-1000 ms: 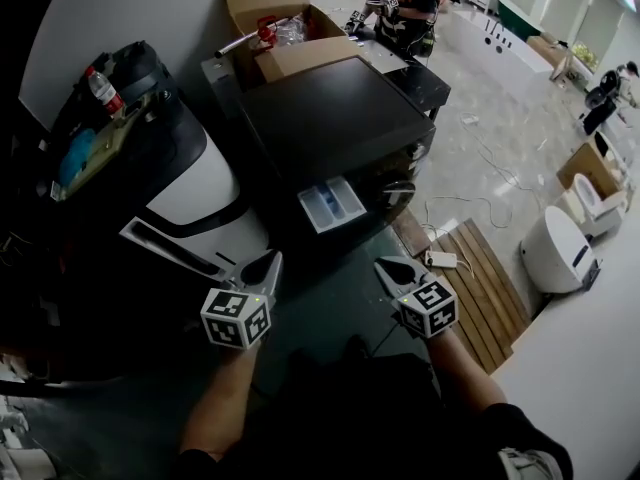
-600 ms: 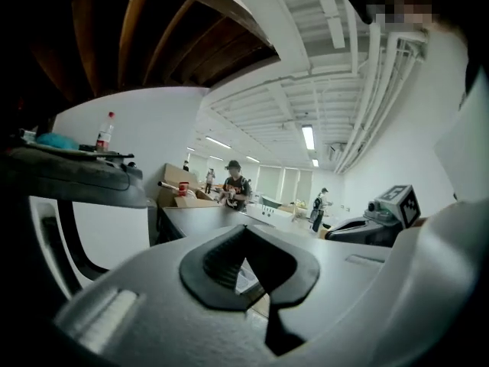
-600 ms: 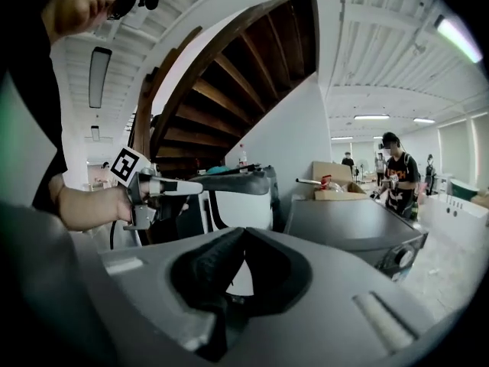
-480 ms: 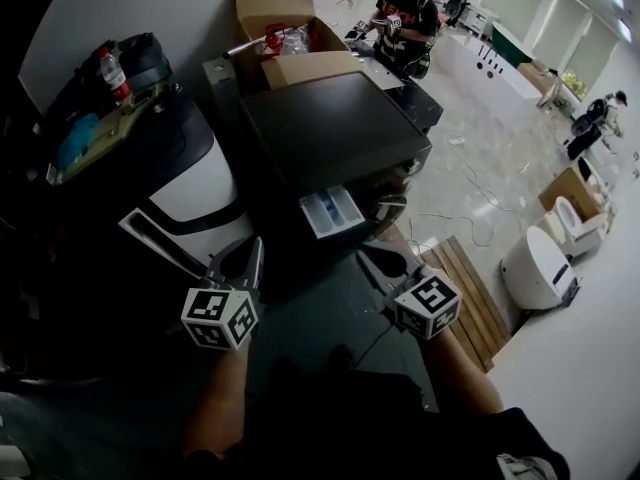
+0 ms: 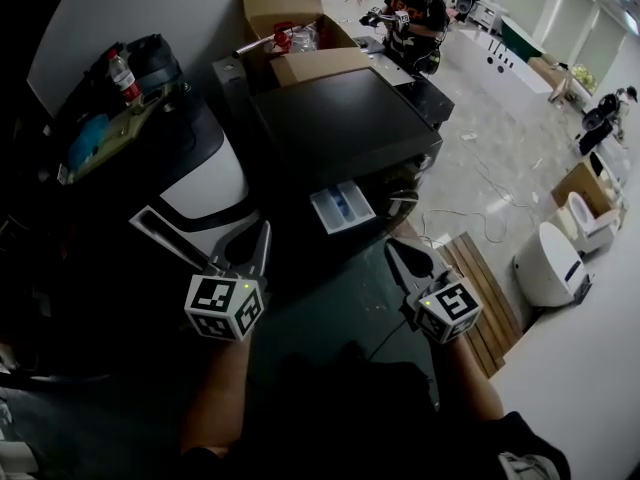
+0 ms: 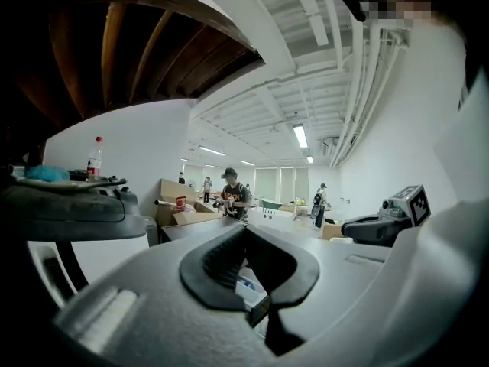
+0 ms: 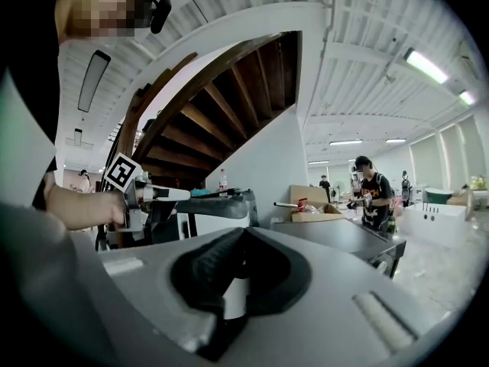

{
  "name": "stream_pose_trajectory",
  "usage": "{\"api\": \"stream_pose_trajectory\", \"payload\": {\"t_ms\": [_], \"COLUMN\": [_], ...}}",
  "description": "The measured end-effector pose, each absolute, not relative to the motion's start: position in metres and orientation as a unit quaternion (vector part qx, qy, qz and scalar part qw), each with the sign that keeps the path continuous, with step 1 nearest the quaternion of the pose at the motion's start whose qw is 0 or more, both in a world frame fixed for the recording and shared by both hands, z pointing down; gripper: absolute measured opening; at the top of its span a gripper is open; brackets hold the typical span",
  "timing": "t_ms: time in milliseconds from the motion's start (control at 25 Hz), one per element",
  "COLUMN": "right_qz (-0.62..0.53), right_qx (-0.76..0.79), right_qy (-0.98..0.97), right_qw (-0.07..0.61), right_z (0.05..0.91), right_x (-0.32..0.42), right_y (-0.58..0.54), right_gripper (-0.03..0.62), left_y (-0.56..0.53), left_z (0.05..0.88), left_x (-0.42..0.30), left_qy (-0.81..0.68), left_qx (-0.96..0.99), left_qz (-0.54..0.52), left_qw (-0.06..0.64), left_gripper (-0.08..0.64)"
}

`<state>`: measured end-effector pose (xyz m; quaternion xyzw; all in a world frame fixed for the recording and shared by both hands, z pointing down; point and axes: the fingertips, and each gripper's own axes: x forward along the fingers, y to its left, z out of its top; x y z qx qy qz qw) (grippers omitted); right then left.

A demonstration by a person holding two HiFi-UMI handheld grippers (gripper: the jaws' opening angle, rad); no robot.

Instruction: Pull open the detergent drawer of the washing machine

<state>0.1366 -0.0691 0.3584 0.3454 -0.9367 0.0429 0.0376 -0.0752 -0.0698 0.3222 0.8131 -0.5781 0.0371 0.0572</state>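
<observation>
The dark grey washing machine [image 5: 340,118] stands ahead of me. Its white detergent drawer [image 5: 342,208] with blue inserts sticks out of the front, pulled open. My left gripper [image 5: 264,232] hangs in front of and left of the drawer, apart from it, shut with nothing held. My right gripper [image 5: 394,250] is to the drawer's lower right, also shut and empty. In the left gripper view the closed jaws [image 6: 246,232] frame a bit of the drawer [image 6: 249,289]. The right gripper view shows its closed jaws [image 7: 243,235] and the other gripper [image 7: 141,193] at left.
A white-and-black machine [image 5: 200,183] stands left of the washer, with a water bottle [image 5: 122,73] on top. An open cardboard box [image 5: 290,18] sits behind the washer and a person [image 5: 415,13] beyond it. A wooden pallet [image 5: 485,278], floor cables and a white round appliance [image 5: 550,263] lie to the right.
Both grippers have risen a little and tipped toward level, staying shut and empty. The drawer stays pulled out.
</observation>
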Motion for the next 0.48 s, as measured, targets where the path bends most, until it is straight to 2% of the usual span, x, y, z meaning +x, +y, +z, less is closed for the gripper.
{"api": "stream_pose_trajectory", "payload": {"t_ms": [480], "right_qz": [0.041], "right_qx": [0.349], "right_qy": [-0.936], "right_qw": [0.039], "right_z": [0.349], "right_x": [0.144], "right_y": [-0.093], "right_gripper": [0.003], "left_y": [-0.078], "left_z": [0.336], "left_x": [-0.09], "left_qy": [-0.604], "left_qx": [0.793], "left_qz": [0.035], "left_qw": [0.068], "left_gripper": [0.009]}}
